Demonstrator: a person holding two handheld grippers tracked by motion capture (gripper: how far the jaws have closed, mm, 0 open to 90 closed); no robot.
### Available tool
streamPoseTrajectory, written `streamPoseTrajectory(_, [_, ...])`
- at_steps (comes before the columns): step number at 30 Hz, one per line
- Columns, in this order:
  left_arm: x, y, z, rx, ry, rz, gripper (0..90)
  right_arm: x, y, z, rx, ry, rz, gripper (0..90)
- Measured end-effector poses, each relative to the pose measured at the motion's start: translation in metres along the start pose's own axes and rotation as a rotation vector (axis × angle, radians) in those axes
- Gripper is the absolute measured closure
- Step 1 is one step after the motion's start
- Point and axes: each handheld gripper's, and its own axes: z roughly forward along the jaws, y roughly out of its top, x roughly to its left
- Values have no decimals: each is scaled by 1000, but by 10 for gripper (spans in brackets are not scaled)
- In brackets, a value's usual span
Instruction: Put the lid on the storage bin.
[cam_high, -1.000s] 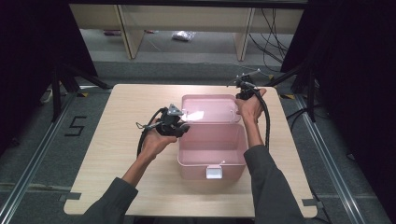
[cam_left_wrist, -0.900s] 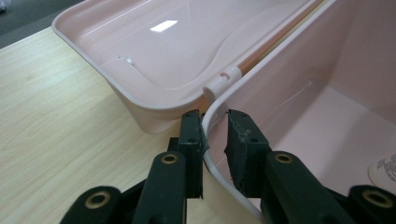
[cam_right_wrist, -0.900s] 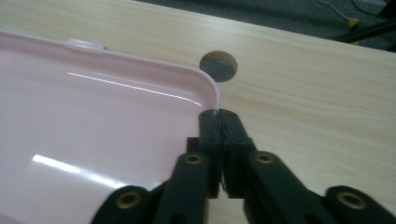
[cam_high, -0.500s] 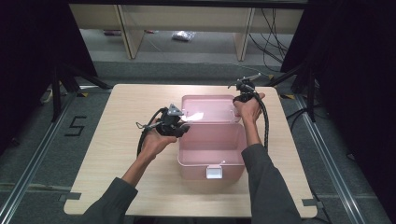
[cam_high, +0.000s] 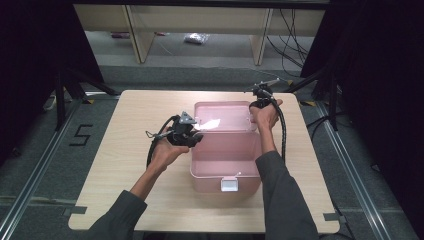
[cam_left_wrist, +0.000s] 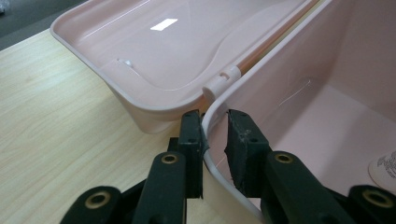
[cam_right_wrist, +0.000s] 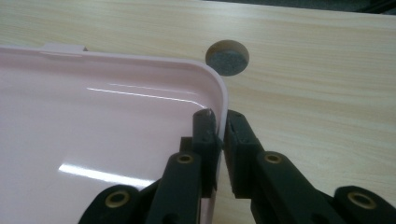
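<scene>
High view: a pink box (cam_high: 225, 160) sits open on the counter (cam_high: 125, 125), lid (cam_high: 222, 116) back. Left gripper view: the left hand-held gripper (cam_left_wrist: 215, 135) straddles the box rim, not clearly clamped. Right gripper view: the right hand-held gripper (cam_right_wrist: 222, 128) has just been closing, pinching the lid's edge.

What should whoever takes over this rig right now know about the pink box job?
Left hand-held gripper: straddles the rim of the pink box at its back left corner, one jaw outside, one inside.
Right hand-held gripper: pinches the edge of the lid near its corner; jaws have just been closing.
Done: box unlatched, lid swung back flat on the table.
Left, probably: swing the lid closed while steadying the box, or release both.
</scene>
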Motion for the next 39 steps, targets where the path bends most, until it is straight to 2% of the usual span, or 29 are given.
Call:
streamPoseTrajectory(1, [0, 0, 0, 2, 0, 2, 758, -1, 0, -1, -12, 3, -16, 847])
streamPoseTrajectory(4, [0, 0, 0, 1, 0, 1, 757, 1, 2, -6, -15, 2, -10, 849])
streamPoseTrajectory(5, [-1, 0, 0, -1, -2, -1, 757, 0, 2, -7, -21, 3, -29, 851])
streamPoseTrajectory(8, [-2, 2, 0, 2, 0, 8, 758, 0, 3, -14, -29, -1, -13, 853])
streamPoseTrajectory(10, [-3, 2, 1, 1, 6, 4, 758, -2, 3, -18, -49, -6, -30, 855])
streamPoseTrajectory(11, [-1, 3, 2, -7, 0, 33, 757, -1, 4, -21, -58, -9, -26, 855])
streamPoseTrajectory(12, [-3, 3, 1, 6, 7, 10, 757, -2, 4, -23, -65, -4, -46, 856])
streamPoseTrajectory(13, [-4, 3, 1, 6, 9, 13, 758, -2, 5, -27, -68, -6, -33, 858])
streamPoseTrajectory(14, [-4, 3, 1, 7, 9, 14, 757, -3, 5, -31, -84, 8, -38, 858])
streamPoseTrajectory(16, [-4, 4, 1, 9, 7, 18, 757, -2, 6, -37, -100, 6, -41, 859])
streamPoseTrajectory(17, [-5, 4, 1, 10, 11, 18, 757, 1, 7, -42, -101, 7, -20, 859])
streamPoseTrajectory(18, [-4, 3, 1, 9, 8, 18, 757, -1, 7, -44, -113, 10, -55, 859])
streamPoseTrajectory(20, [-4, 3, 1, 5, 6, 14, 757, -1, 7, -51, -135, -1, -71, 859])
streamPoseTrajectory(23, [-4, 3, 1, 8, 9, 15, 757, 1, 7, -62, -160, 11, -62, 860])
streamPoseTrajectory(25, [-4, 3, 2, 6, 10, 12, 756, 1, 8, -70, -175, 22, -81, 862])
streamPoseTrajectory(26, [-4, 2, 2, 6, 11, 12, 756, 4, 7, -74, -167, 30, -51, 863])
streamPoseTrajectory(27, [-6, 1, 1, 17, 20, -17, 756, 3, 7, -76, -177, 31, -66, 863])
streamPoseTrajectory(28, [-4, 2, 2, 5, 11, 13, 756, 3, 8, -79, -191, 25, -86, 864])
streamPoseTrajectory(29, [-4, 2, 1, 8, 11, 15, 756, 5, 7, -82, -199, 30, -84, 863])
streamPoseTrajectory(34, [-4, 1, 1, 2, 21, 8, 755, 6, 3, -98, -240, 21, -141, 864])
streamPoseTrajectory(36, [-4, 1, 1, 3, 19, 10, 754, 8, 0, -103, -254, 42, -127, 864])
streamPoseTrajectory(39, [-4, 1, 1, 6, 21, 13, 754, 8, -4, -112, -271, 44, -155, 864])
